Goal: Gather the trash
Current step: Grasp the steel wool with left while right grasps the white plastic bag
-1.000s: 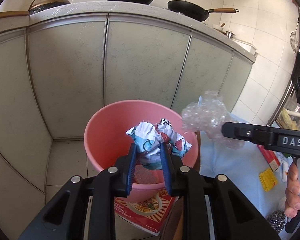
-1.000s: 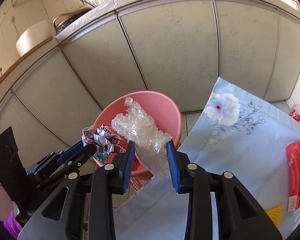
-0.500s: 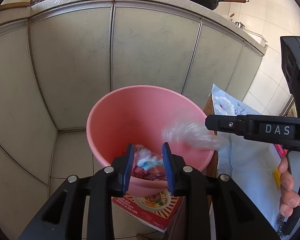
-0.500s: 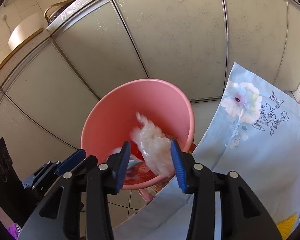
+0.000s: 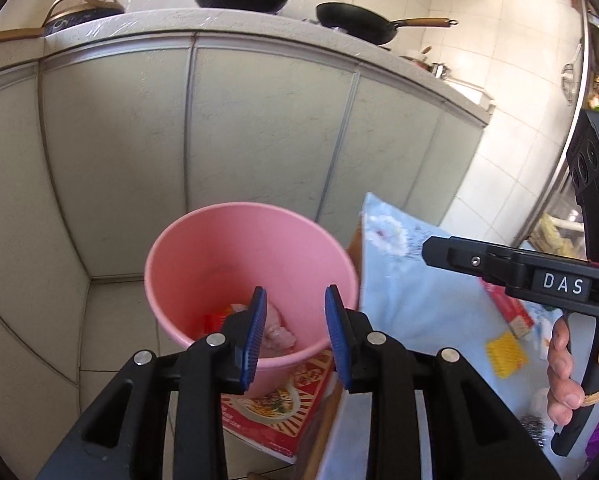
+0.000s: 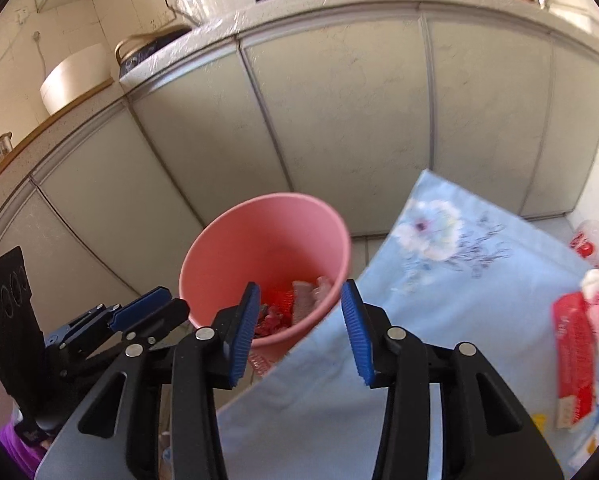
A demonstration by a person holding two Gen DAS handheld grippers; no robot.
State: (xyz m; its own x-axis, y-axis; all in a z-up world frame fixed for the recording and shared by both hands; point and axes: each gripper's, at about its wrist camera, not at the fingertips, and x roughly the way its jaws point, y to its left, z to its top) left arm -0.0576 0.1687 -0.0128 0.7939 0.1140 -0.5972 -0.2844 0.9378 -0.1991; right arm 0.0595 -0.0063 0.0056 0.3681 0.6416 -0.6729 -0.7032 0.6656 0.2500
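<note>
Since both grippers are hanging over the bin with nothing in them, here's my take on this moment:

left gripper (image 5: 295,330): blue ribbed pads spread apart, nothing pinched, bottom centre of its own view, right over the near rim of the bin.

right gripper (image 6: 301,328): same deal, pads spread and empty, aimed at the seam between bin and cloth.

pink bin (image 5: 187,240): smooth plastic, round, tapering down, sitting on the tiled floor just in front of the pale cabinet doors (image 5: 259,128). Looks light, so I'd guess a knock on the rim tips it.

trash in bin (image 6: 295,304): crumpled reddish wrappers and something clear and crinkly at the bottom, a bit blurry. Loose, springy stuff, probably fine in there.

floral cloth (image 6: 439,264): soft pale blue fabric, draped over the table edge right beside the bin. Risk as I see it: a pad snags it on the way to the next piece and drags everything off.

red packet (image 6: 575,352): flat, glossy, right edge of the right view, with other litter around it. Slick film could slip from a shallow pinch.

yellow ridged thing (image 5: 505,354): small and bumpy, can't tell what it is.

printed box (image 5: 275,404): flat red box tucked under the bin, so the bin may rock.
</note>
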